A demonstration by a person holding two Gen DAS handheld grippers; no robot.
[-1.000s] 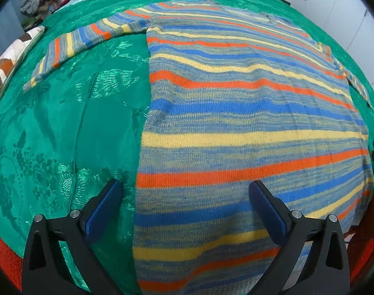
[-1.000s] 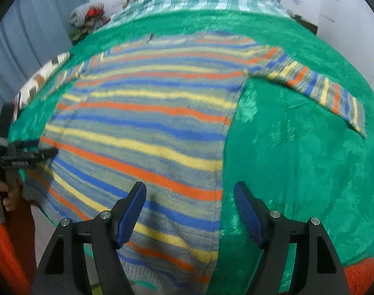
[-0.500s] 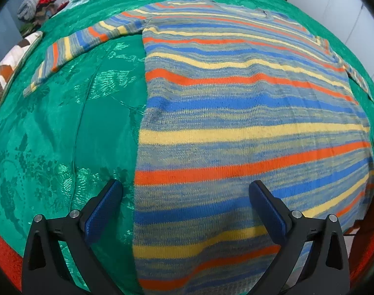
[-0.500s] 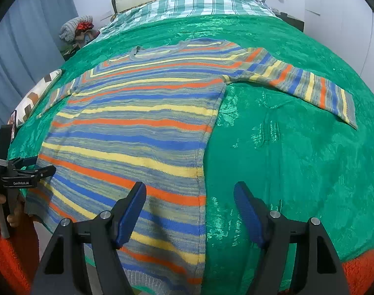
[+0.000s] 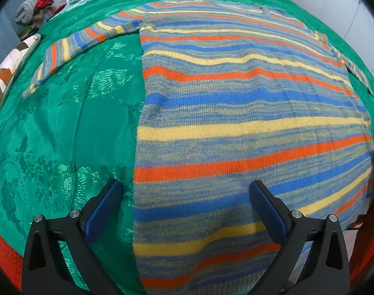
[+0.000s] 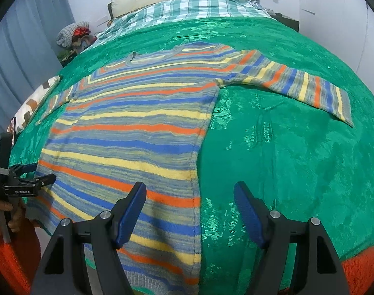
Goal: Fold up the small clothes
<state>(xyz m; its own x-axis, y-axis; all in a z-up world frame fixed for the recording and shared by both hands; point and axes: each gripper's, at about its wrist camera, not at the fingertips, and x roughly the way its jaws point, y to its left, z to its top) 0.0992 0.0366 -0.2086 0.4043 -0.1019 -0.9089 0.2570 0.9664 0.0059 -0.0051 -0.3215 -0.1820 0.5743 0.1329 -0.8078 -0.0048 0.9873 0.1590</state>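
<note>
A striped knit sweater point(image 5: 236, 113) in blue, yellow, orange and grey lies flat on a green bedspread point(image 5: 64, 127), both sleeves spread out. It also shows in the right wrist view point(image 6: 137, 132). My left gripper point(image 5: 185, 196) is open and empty above the sweater's lower left edge. My right gripper point(image 6: 189, 196) is open and empty above the sweater's lower right edge. The left gripper also shows from the side in the right wrist view point(image 6: 43, 175). The right sleeve point(image 6: 297, 86) lies toward the right.
The green bedspread point(image 6: 285, 159) covers the bed. A plaid cover and pillow point(image 6: 187, 7) lie at the head. A patterned cushion point(image 5: 7, 71) and a pile of clothes point(image 6: 74, 34) sit at the left. White wall and wardrobe on the right.
Both grippers have pulled back and lifted a little, so more of the bed and headboard shows. The sweater has not moved. Both stay open.
</note>
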